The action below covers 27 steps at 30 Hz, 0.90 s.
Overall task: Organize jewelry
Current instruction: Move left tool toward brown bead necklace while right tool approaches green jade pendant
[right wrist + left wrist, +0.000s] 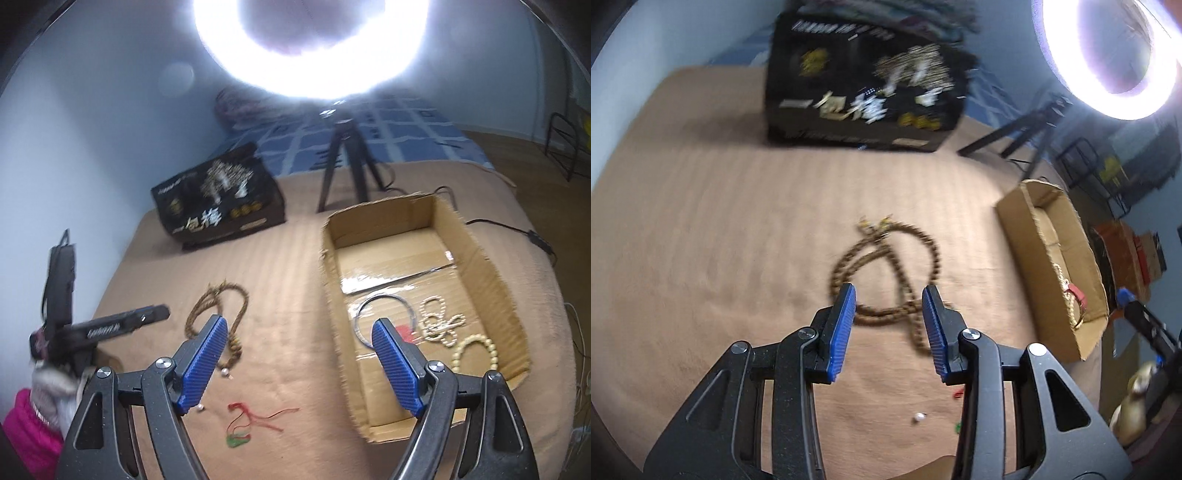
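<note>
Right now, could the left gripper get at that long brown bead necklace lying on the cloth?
Probably yes. The left gripper is open, pointing at the brown bead necklace, which lies loose on the tan cloth with nothing over it. The cardboard box sits off to its side, apart.

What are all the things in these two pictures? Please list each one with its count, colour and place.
Bead necklace: one, brown, looped on the tan bedcover, left of the cardboard box.
Red cord: one, red with a green piece, on the cover near the camera.
Cardboard box: one, brown, open, on the right.
Metal ring: one, silver, inside the box.
Cream bead strings: at least two, pale, inside the box.
Black box: one, black with gold and white print, far side.
Ring light: one, white, on a black tripod.
Left gripper: blue pads, open, over the necklace.
Right gripper: blue pads, open, empty.
</note>
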Available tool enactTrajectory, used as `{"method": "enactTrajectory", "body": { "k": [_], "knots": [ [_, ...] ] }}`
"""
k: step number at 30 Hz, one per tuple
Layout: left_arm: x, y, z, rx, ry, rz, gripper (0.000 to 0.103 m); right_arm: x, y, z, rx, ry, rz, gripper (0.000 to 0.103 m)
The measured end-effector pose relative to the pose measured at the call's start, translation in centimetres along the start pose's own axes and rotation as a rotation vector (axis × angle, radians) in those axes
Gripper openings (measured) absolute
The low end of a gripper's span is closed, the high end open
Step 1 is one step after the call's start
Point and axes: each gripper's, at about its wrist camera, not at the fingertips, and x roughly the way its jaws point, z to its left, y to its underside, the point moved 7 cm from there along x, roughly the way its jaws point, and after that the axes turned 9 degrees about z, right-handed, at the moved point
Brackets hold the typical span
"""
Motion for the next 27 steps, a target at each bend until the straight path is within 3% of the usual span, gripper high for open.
{"method": "enactTrajectory", "body": {
  "k": [8,12,18,22,27],
  "knots": [
    [1.8,-0.4,2.3,-0.087,0.044,0.040,0.038,2.6,1.8,1.1,-0.031,-0.020,0.087,0.082],
    [2.8,-0.5,2.6,-0.120,0.061,0.053,0.054,3.7,3.2,2.2,-0.069,-0.049,0.137,0.082],
    [4.6,-0.7,3.2,-0.183,0.082,0.089,0.056,5.6,5.2,3.7,-0.113,-0.104,0.217,0.075],
    [6.0,-0.4,3.1,-0.216,0.117,0.133,0.058,6.7,6.4,3.8,-0.104,-0.131,0.269,0.064],
    [6.7,-0.1,2.4,-0.195,0.104,0.150,0.064,8.0,7.9,4.0,-0.113,-0.144,0.330,0.059]
  ]
}}
